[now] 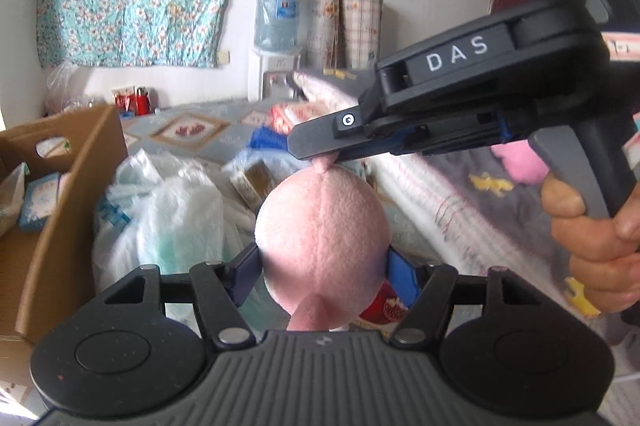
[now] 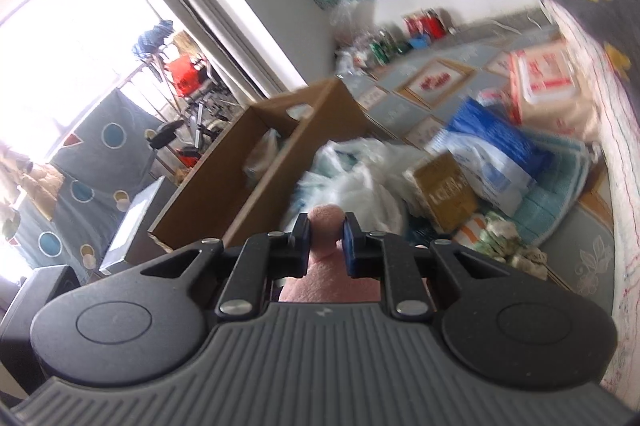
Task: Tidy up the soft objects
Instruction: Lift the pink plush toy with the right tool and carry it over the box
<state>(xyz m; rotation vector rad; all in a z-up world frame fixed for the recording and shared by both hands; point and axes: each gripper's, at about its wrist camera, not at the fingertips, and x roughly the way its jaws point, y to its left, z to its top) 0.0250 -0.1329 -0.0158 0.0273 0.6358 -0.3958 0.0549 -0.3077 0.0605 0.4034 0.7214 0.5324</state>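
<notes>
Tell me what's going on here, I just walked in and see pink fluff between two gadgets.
A person is holding a pink plush toy with two handheld tools at once. The left claw grips its round body from both sides, while the right claw is pinched shut on a small nub of the same toy. The toy hangs in the air above a clutter of white plastic bags, with an open cardboard box just to the left in the left wrist view.
</notes>
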